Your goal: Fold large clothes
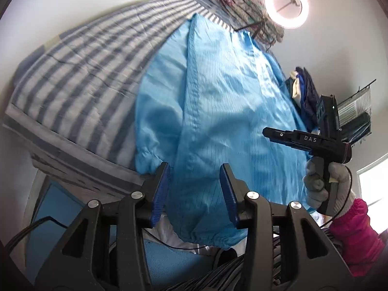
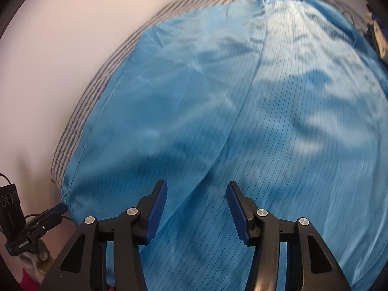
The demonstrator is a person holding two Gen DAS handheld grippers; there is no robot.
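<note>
A large light-blue pinstriped garment (image 1: 218, 101) lies spread on a striped bed sheet (image 1: 80, 72); its elastic cuffs hang over the near bed edge. My left gripper (image 1: 195, 191) is open, its blue pads just above a sleeve near the cuff. My right gripper (image 2: 196, 208) is open and empty, hovering close over the blue garment (image 2: 242, 109). The right gripper also shows in the left wrist view (image 1: 269, 133), held by a gloved hand at the garment's right side. The left gripper shows in the right wrist view (image 2: 58, 209) at the garment's lower left corner.
A folded floral quilt (image 1: 247, 7) lies at the bed's far end beside a ring light (image 1: 286, 4). Dark blue clothes (image 1: 305, 89) hang at the right. White wall (image 2: 60, 48) runs along the bed's left side. Cables (image 1: 206, 274) lie below the near edge.
</note>
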